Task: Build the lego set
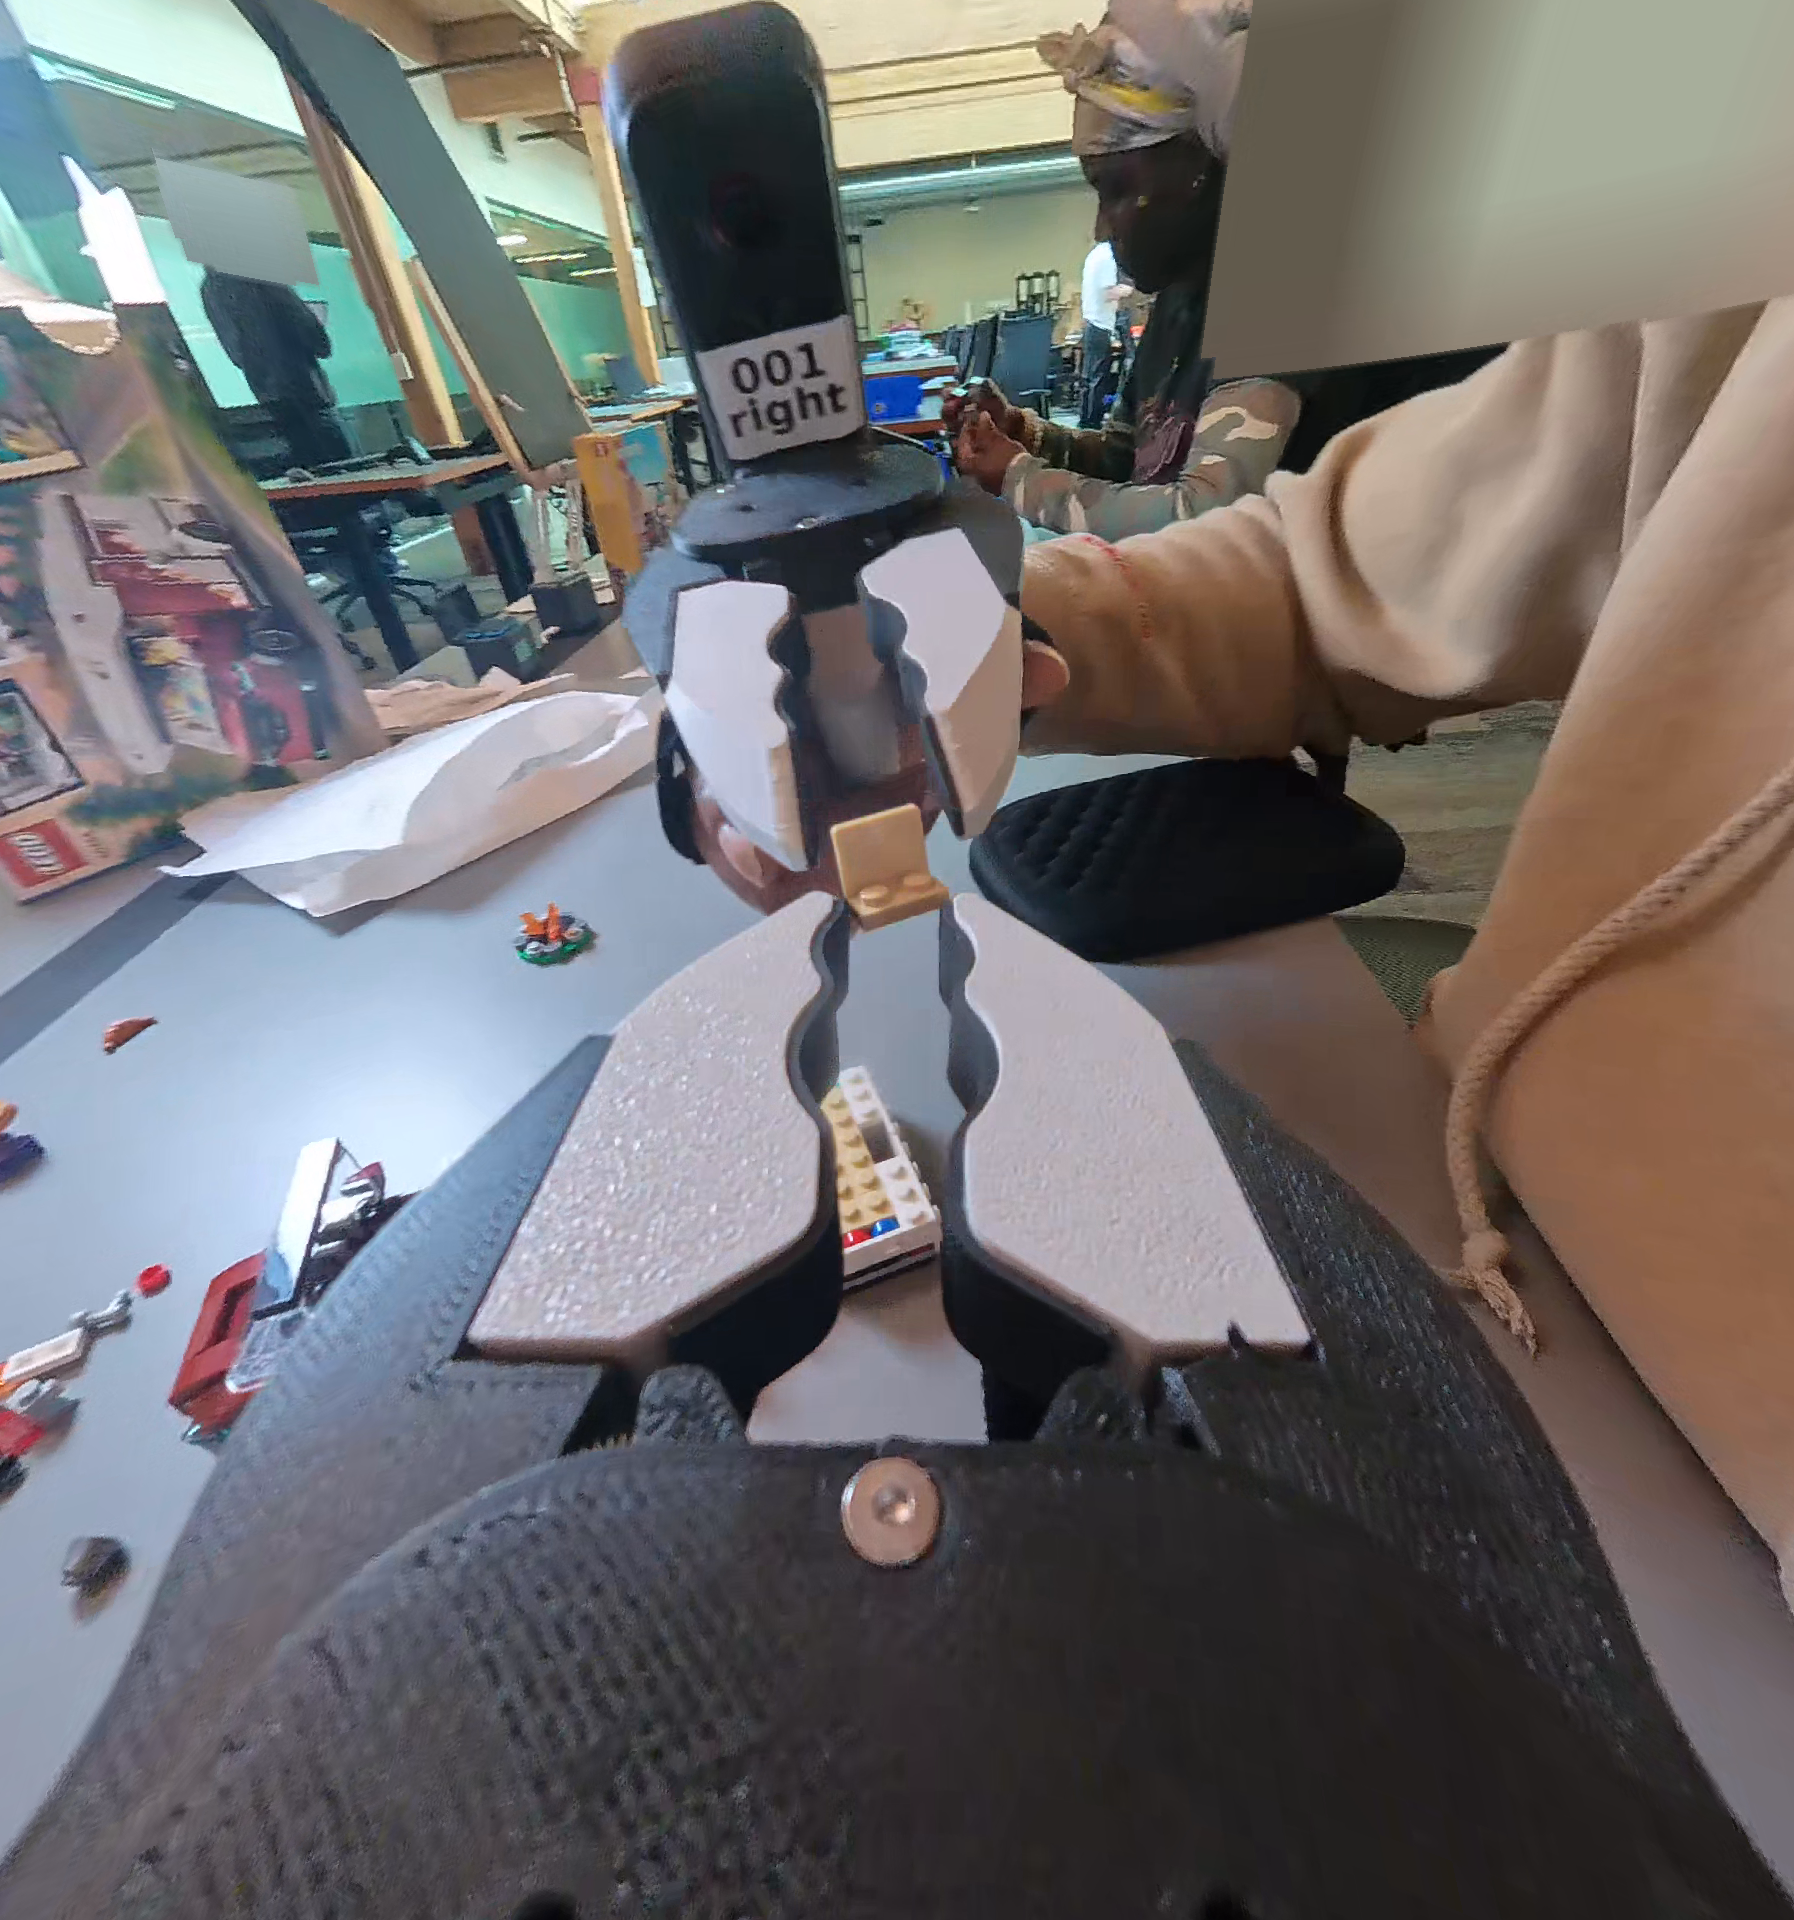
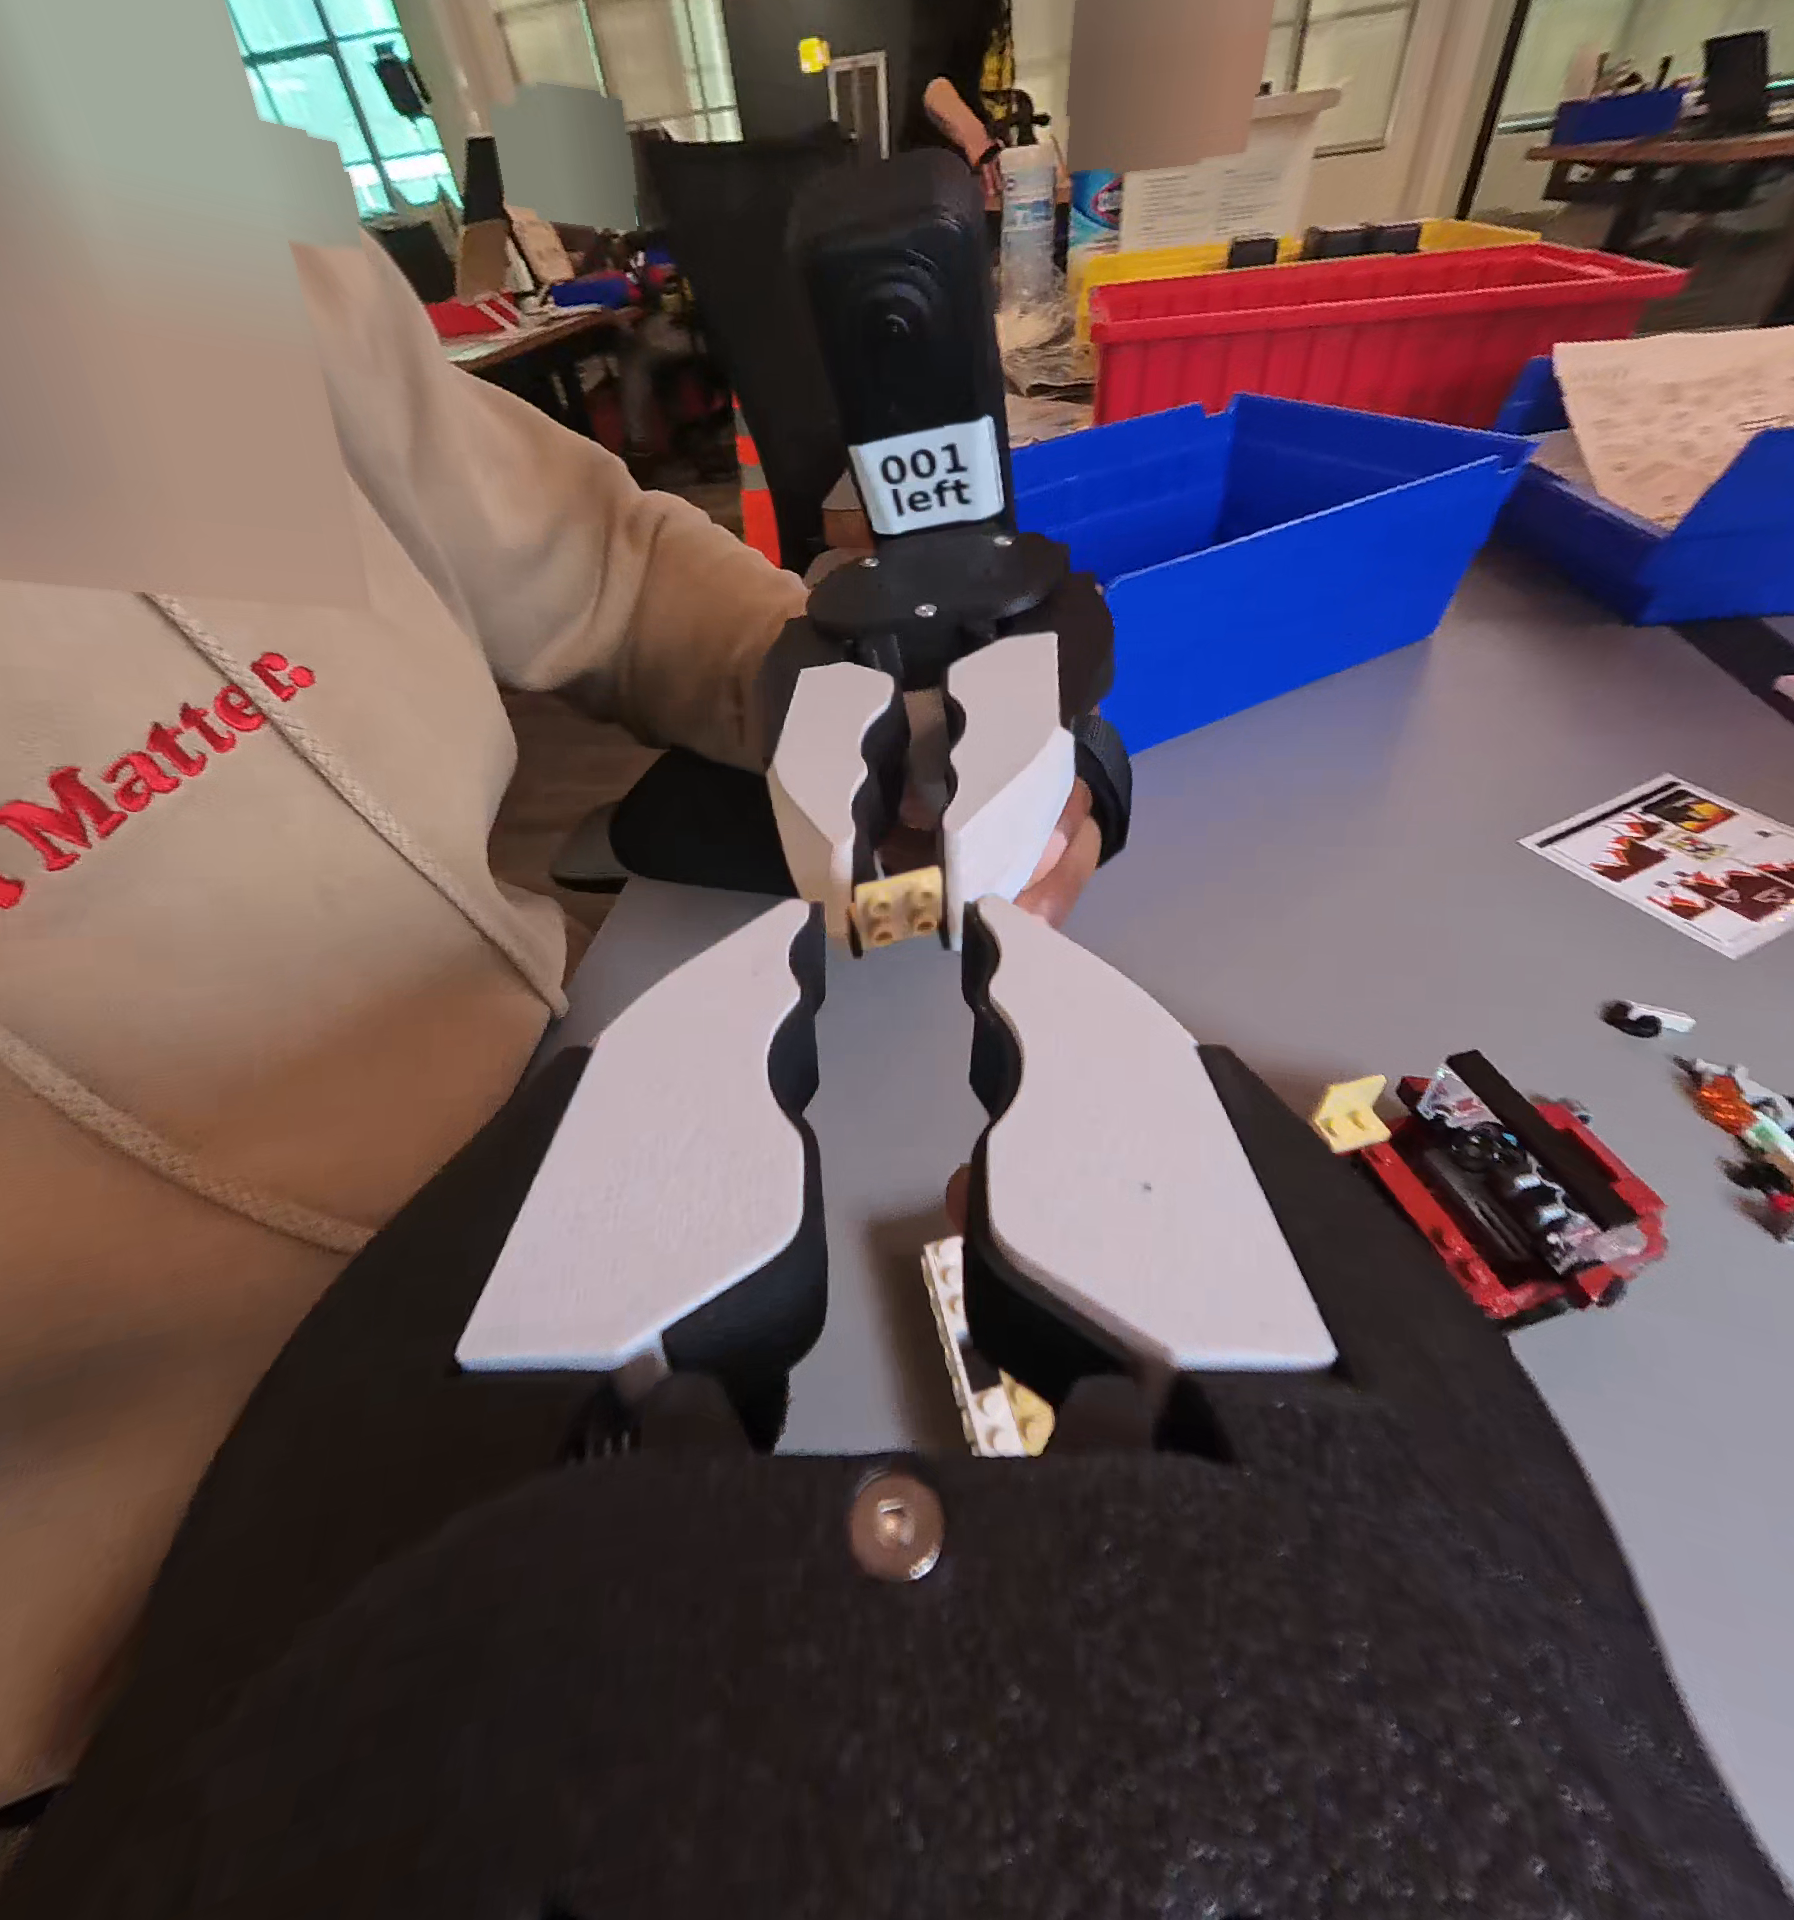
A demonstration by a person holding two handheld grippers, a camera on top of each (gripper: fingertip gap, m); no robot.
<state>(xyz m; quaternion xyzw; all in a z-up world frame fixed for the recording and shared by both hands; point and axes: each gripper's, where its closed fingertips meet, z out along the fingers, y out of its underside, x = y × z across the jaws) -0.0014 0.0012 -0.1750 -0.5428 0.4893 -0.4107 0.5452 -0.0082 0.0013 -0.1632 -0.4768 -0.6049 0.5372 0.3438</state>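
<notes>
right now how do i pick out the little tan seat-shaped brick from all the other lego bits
Look above the grey table, where the two grippers meet tip to tip. The tan brick is pinched in the left gripper, the only piece off the table, L-shaped with a raised back.

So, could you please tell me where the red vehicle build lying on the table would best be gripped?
Probably across its two long red sides, coming straight down from above. The red vehicle build lies flat on the grey table and is longer than wide. Its top is cluttered with a black strip and small parts, so the straight sides look surest.
</notes>
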